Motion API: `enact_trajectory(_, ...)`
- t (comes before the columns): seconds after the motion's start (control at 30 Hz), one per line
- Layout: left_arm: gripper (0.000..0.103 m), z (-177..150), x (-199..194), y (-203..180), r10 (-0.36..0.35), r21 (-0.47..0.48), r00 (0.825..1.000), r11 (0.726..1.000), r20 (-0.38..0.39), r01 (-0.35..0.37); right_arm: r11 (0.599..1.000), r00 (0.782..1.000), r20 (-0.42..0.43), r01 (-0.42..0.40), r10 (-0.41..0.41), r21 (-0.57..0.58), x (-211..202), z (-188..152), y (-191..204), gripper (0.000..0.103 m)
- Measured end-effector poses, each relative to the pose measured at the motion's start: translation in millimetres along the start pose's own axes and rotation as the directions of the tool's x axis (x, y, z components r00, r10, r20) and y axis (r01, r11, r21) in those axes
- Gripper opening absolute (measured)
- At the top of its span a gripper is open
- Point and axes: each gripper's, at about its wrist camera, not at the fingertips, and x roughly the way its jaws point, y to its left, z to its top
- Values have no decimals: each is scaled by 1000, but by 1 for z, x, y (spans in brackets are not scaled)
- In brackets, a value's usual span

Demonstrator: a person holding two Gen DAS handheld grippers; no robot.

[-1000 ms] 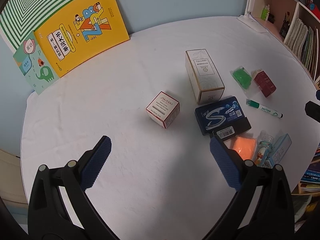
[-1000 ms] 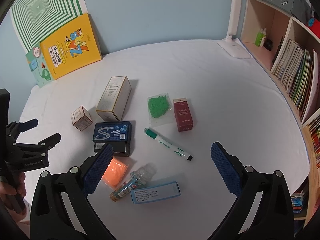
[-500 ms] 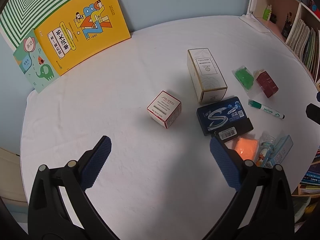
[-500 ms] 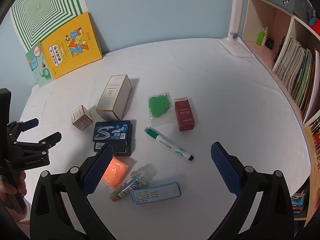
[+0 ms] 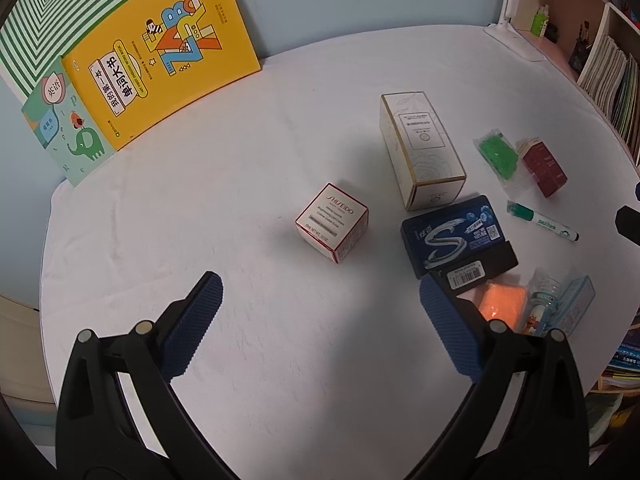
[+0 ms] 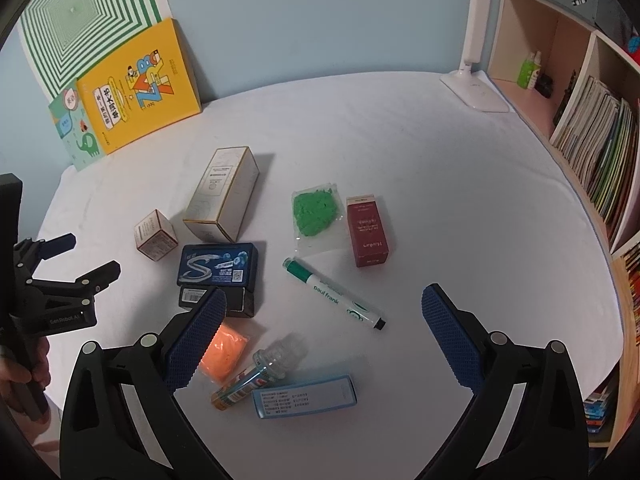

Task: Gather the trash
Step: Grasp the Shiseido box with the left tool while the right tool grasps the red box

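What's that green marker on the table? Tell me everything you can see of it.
The marker is a slim white pen printed "paul frank", with a green cap at its far-left end and a small black tip at its near-right end. It looks like plastic. It lies flat and diagonal on the white table, between the blue gum box and the dark red box. Its cap lies close to the clear bag of green stuff; whether they touch is unclear. Neither gripper holds it.

Small boxes (image 6: 156, 235), a green marker (image 6: 334, 293), putty packets (image 6: 316, 212) and a vial (image 6: 256, 376) lie clustered on the white table (image 6: 460, 208).
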Motion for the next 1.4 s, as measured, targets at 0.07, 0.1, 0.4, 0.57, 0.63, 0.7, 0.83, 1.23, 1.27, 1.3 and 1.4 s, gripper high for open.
enact_trajectory(0.07, 97, 1, 4, 1, -1, 0, 1000, 1000, -10, 1, 1000, 1000, -6, 0, 0, 0, 4, 2, -2, 97)
enact_trajectory(0.1, 97, 2, 7, 1, 0, 0, 1000, 1000, -14, 0, 1000, 1000, -10, 0, 0, 2, 7, 3, -3, 97)
enact_trajectory(0.4, 97, 9, 34, 5, -11, 4, 998, 1000, -61, 11, 1000, 999, -53, 6, -6, 3, 32, 13, -10, 97)
enact_trajectory(0.57, 97, 14, 51, 7, -1, 14, 996, 1000, -84, 2, 1000, 997, -82, 9, -9, 1, 51, 21, -16, 97)
enact_trajectory(0.63, 95, 18, 57, 7, 0, 22, 996, 1000, -88, 2, 1000, 996, -92, 9, -9, 3, 57, 23, -18, 97)
enact_trajectory(0.7, 94, 21, 64, 6, 1, 32, 996, 999, -94, 2, 1000, 994, -108, 12, -11, 4, 67, 27, -20, 97)
enact_trajectory(0.83, 89, 27, 74, 4, -5, 64, 995, 998, -98, 11, 1000, 991, -132, 23, -22, 6, 84, 33, -24, 96)
enact_trajectory(1.23, 42, 32, 89, -3, -59, 68, 989, 995, -135, 69, 997, 980, -197, 35, -22, 64, 122, 35, -40, 32)
enact_trajectory(1.27, 42, 32, 88, -3, -65, 65, 989, 995, -132, 74, 997, 981, -195, 31, -18, 67, 123, 34, -41, 31)
enact_trajectory(1.3, 41, 32, 87, -3, -69, 62, 989, 995, -131, 77, 997, 982, -191, 29, -15, 70, 123, 35, -42, 31)
enact_trajectory(1.4, 41, 29, 85, 0, -75, 50, 989, 995, -124, 82, 997, 985, -172, 16, -3, 77, 120, 35, -42, 30)
